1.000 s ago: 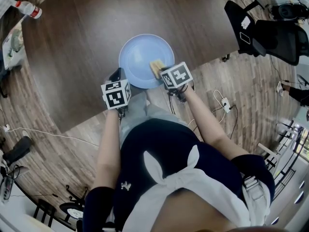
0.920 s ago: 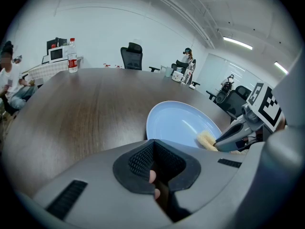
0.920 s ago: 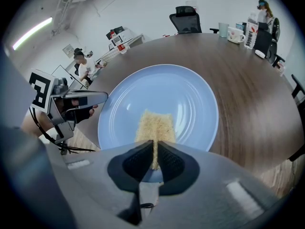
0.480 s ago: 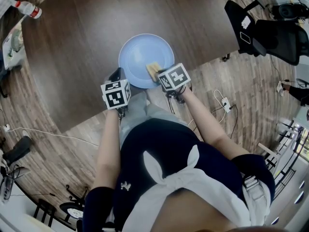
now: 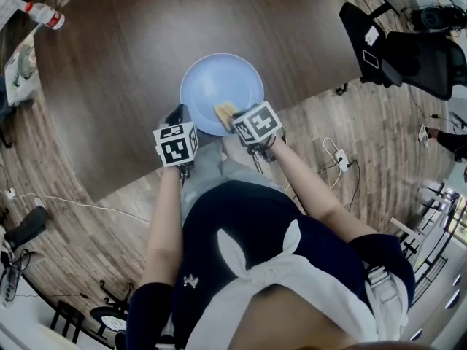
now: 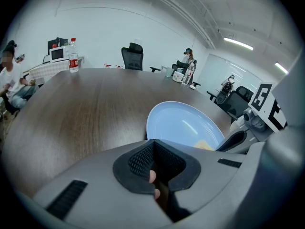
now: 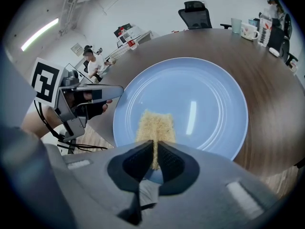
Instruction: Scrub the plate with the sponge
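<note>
As you look down in the head view, the pale blue plate (image 5: 221, 86) sits by the near edge of the dark surface (image 5: 124, 57), the sponge (image 5: 225, 111) on its near part at your right claw (image 5: 233, 118), and your left claw (image 5: 177, 114) just beside its near left rim. In the left gripper view, your left claw's jaws are pressed together on nothing, their tips close to the plate's rim. In the right gripper view, your right claw is clamped on the yellow sponge's near end, and the rest of the sponge lies on the plate.

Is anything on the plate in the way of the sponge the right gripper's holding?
Nothing visible. The right gripper is shut on the sponge, which lies on the plate toward its near edge; the rest is bare. The left gripper, shut and empty, sits beside the rim.
</note>
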Motion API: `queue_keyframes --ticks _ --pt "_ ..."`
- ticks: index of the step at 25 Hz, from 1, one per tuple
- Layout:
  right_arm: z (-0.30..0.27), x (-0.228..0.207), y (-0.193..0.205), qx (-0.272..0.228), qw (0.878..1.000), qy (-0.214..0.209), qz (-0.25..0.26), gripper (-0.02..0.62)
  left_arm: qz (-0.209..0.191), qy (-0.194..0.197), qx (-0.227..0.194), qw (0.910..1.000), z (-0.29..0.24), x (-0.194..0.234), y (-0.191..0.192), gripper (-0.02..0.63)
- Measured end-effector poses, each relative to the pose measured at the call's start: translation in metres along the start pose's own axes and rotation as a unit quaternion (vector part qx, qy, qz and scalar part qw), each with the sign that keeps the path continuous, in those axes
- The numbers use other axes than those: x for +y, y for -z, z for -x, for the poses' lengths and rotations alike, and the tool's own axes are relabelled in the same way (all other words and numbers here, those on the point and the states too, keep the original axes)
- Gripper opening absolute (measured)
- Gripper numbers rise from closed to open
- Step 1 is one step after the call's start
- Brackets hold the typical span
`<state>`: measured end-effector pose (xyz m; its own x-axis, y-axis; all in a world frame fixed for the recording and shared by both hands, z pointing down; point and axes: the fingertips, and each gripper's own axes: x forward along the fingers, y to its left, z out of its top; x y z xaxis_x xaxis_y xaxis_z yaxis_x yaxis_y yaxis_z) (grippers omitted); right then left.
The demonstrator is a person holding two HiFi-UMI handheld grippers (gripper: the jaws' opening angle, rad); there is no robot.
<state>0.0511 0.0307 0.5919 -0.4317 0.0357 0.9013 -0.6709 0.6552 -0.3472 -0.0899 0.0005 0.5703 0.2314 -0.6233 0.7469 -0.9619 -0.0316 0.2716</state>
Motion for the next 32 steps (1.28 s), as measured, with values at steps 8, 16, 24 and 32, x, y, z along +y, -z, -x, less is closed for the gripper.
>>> queue_keyframes --ticks 8,16,24,32 --pt "-0.004 0.013 -0.001 0.004 1.0 -0.01 0.014 0.026 0.001 0.001 0.0 1.0 0.001 -0.001 0.001 0.006" --pt "-0.012 0.028 -0.009 0.01 0.999 -0.021 0.031 0.026 0.002 -0.003 -0.004 1.0 0.002 0.0 -0.003 0.006" --pt "-0.022 0.042 -0.02 0.015 0.998 -0.03 0.05 0.026 0.002 0.0 -0.002 1.0 0.002 0.002 0.0 0.006" --pt "-0.026 0.049 -0.028 0.011 0.997 -0.036 0.062 0.026 0.001 -0.002 -0.002 1.0 0.003 0.001 -0.003 0.006"
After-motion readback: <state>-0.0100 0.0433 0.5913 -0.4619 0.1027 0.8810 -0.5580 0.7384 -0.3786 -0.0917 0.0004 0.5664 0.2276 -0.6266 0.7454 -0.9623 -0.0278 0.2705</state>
